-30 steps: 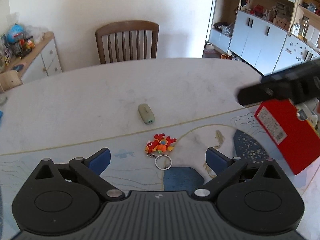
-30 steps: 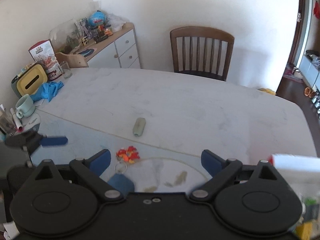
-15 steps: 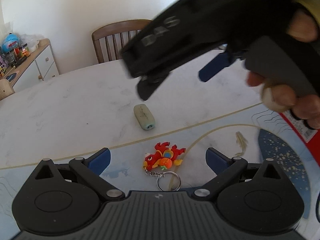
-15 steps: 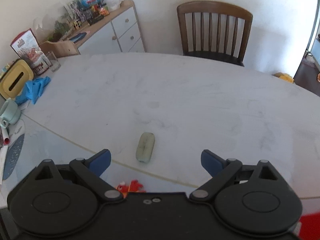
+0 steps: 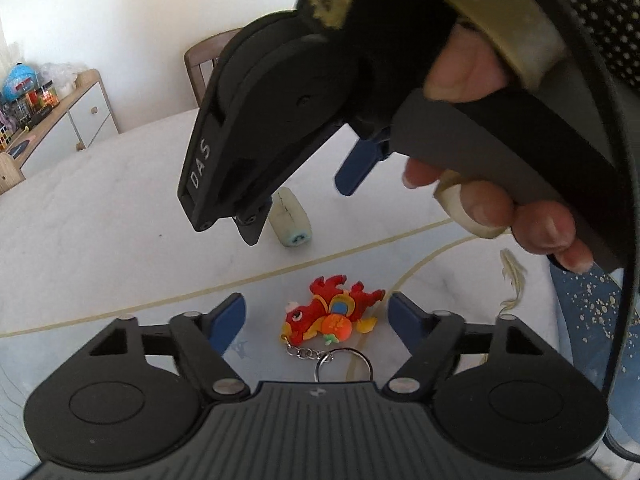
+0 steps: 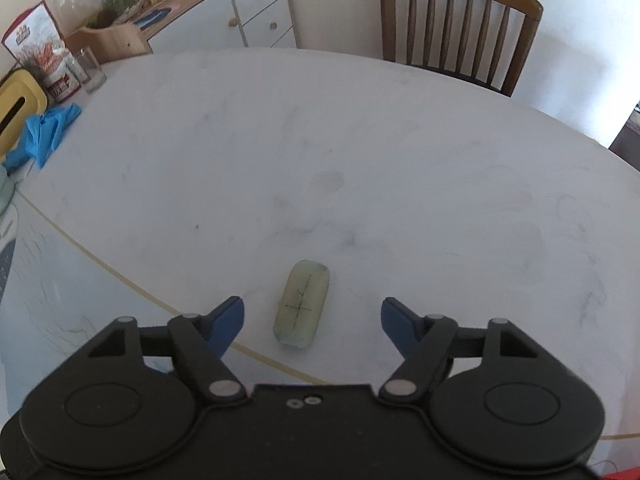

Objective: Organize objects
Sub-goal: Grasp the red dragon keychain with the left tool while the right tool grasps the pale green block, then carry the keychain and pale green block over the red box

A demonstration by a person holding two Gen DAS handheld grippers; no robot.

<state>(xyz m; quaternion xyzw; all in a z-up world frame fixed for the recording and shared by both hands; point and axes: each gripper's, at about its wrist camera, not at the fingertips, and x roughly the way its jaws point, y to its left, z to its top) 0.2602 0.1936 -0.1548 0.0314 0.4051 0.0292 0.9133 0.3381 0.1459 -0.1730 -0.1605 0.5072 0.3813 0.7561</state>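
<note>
A pale green eraser-like block lies on the white table between the open fingers of my right gripper, which is low over it. In the left wrist view the block is partly hidden behind the right gripper's black body and the hand holding it. A red and orange dragon keychain with a metal ring lies between the open fingers of my left gripper. Neither gripper holds anything.
A wooden chair stands at the far side of the table. At the left edge are blue gloves, a yellow box, a snack bag and a glass. A white sideboard stands behind.
My right gripper has swung left and down over the green block, now filling the left wrist view. My left gripper has moved closer to the keychain.
</note>
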